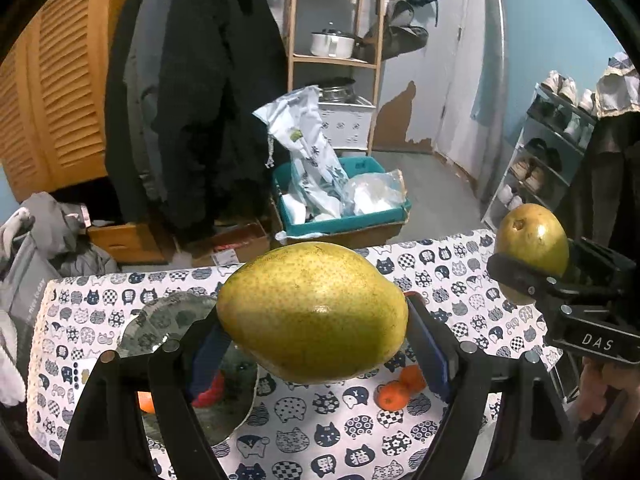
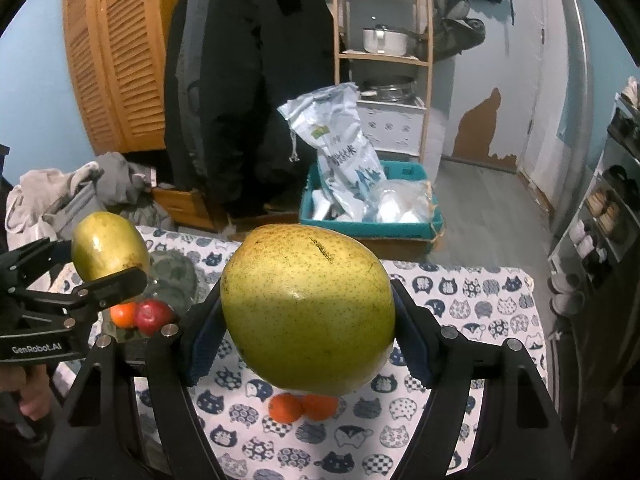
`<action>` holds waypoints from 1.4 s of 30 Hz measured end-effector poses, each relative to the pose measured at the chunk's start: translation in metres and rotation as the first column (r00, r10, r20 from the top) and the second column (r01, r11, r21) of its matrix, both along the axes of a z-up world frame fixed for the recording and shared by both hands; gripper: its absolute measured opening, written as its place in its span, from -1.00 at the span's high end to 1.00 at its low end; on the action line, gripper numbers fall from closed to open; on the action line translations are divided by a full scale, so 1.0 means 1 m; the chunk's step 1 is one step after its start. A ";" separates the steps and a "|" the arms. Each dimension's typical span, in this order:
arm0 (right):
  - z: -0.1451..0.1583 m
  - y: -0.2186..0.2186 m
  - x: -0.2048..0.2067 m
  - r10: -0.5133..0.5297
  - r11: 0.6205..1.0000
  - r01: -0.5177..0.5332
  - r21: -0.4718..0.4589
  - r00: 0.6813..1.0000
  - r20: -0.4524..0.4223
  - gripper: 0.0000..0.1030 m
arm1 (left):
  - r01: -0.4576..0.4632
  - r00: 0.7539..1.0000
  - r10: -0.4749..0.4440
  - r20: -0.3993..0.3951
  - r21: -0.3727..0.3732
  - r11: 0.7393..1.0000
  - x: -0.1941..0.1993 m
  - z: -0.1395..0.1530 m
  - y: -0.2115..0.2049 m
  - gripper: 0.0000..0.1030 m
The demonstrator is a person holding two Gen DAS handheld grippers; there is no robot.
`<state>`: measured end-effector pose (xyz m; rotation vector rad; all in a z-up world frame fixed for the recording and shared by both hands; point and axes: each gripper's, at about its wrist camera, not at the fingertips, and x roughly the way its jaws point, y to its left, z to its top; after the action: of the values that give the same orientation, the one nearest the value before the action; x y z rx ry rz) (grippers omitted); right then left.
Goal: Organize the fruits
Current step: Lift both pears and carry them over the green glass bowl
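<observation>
My left gripper (image 1: pixel 314 332) is shut on a yellow-green pear (image 1: pixel 312 312) and holds it above the cat-print table (image 1: pixel 320 440). My right gripper (image 2: pixel 310 328) is shut on a second pear (image 2: pixel 308 308), also above the table. Each gripper with its pear shows in the other view: the right one at the far right (image 1: pixel 532 244), the left one at the far left (image 2: pixel 110 250). A glass plate (image 1: pixel 168 320) lies below the left gripper, holding a red apple (image 2: pixel 150 316) and an orange (image 2: pixel 124 315). Two small oranges (image 2: pixel 304 406) lie on the tablecloth.
Beyond the table's far edge stand a teal bin with bags (image 1: pixel 344 200), a hanging black coat (image 1: pixel 192 100), a wooden shelf with pots (image 1: pixel 336 48) and a shoe rack (image 1: pixel 552 152) at right. Clothes pile (image 1: pixel 52 232) at left.
</observation>
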<state>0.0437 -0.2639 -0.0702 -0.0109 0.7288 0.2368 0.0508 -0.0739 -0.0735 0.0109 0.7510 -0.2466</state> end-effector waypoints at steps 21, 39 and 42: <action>0.002 0.080 0.029 0.113 0.994 -0.113 -0.008 0.993 -0.015 -0.47 | -0.150 0.989 0.150 -0.002 -0.010 0.989 -0.001 -0.006 0.082 -0.62; -0.012 0.162 0.054 0.216 0.976 -0.216 -0.001 0.974 -0.066 -0.47 | -0.284 0.958 0.282 -0.061 -0.024 0.959 0.006 -0.028 0.162 -0.62; -0.017 0.175 0.059 0.231 0.973 -0.231 0.005 0.970 -0.080 -0.47 | -0.295 0.953 0.293 -0.075 -0.019 0.955 0.009 -0.035 0.172 -0.62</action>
<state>0.1026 -0.0892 -0.0871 -0.0917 0.8081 0.4602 0.0595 0.0978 -0.1082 -0.1383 0.8097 0.0269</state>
